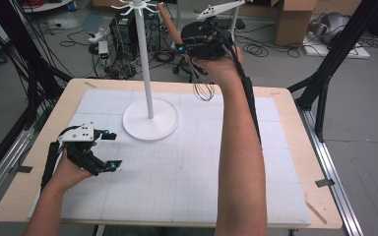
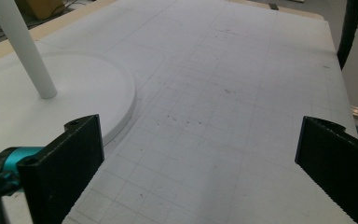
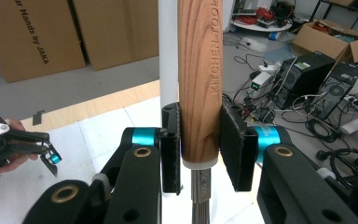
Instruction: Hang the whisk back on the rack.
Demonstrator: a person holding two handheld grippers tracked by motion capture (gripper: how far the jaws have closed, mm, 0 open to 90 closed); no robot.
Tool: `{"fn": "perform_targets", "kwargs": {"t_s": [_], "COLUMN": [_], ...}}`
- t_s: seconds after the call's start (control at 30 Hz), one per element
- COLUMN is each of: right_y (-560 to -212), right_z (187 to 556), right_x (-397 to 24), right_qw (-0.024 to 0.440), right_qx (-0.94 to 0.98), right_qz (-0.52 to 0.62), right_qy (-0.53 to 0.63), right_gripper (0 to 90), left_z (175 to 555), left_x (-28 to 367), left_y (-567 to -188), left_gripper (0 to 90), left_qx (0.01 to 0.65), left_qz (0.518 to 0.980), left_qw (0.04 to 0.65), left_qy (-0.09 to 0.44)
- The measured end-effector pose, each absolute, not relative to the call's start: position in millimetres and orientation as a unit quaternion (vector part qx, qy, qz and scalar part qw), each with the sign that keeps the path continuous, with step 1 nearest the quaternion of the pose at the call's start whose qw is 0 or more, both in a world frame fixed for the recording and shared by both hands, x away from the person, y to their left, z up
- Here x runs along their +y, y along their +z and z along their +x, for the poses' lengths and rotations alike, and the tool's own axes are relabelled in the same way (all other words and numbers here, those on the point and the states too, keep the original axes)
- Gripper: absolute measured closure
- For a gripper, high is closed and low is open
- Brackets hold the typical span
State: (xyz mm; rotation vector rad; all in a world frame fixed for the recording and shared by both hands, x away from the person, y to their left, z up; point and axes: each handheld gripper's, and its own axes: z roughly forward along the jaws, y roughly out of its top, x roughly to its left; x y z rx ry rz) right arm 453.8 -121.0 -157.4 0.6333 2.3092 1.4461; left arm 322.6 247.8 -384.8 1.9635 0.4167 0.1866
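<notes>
The left gripper (image 1: 112, 150) rests low over the white gridded mat (image 1: 177, 177) at the left of the table (image 1: 295, 147), held in the person's left hand (image 1: 71, 169). Its two jaws stand spread wide, with nothing between them and nothing touching the pads. The left gripper view looks out between those jaws across bare mat, and it brings up close what the high view gives only small: the round white base (image 2: 74, 93) of the stand, just beside the left jaw, and the foot of the white pole (image 2: 21, 51) rising from it.

Farther right in the high view, the stand's pole (image 1: 145, 64) climbs to a crown of white hooks (image 1: 137, 7). Right of the pole, the right gripper (image 1: 186, 48) is raised high on the person's right hand (image 1: 221, 64), well above the table. Its jaws pinch the wooden handle (image 3: 199, 84) of a whisk (image 1: 203, 89), the pads pressing on both sides near the handle's lower end.

The right gripper view shows the grip itself, the lettering on the wood and the metal collar below it; the pole stands just behind the handle. The high view adds the wire loops hanging below the hand. The whisk's long axis runs steeply, handle (image 1: 170, 22) up and leaning left toward the hooks, wires down.
</notes>
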Motion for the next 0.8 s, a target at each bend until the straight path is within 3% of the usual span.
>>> {"fn": "perform_targets", "kwargs": {"t_s": [0.8], "right_y": [-161.8], "right_z": [450.1], "right_x": [-114.8], "right_qw": [0.168], "right_qx": [0.812], "right_qz": [0.216], "right_qy": [0.516], "right_gripper": [70.9], "left_z": [323.2], "left_x": [246.2], "left_y": [-386.0], "left_gripper": [1.6], "left_qx": [0.174], "left_qz": [0.825], "left_qw": [0.532], "left_qy": [0.077]}}
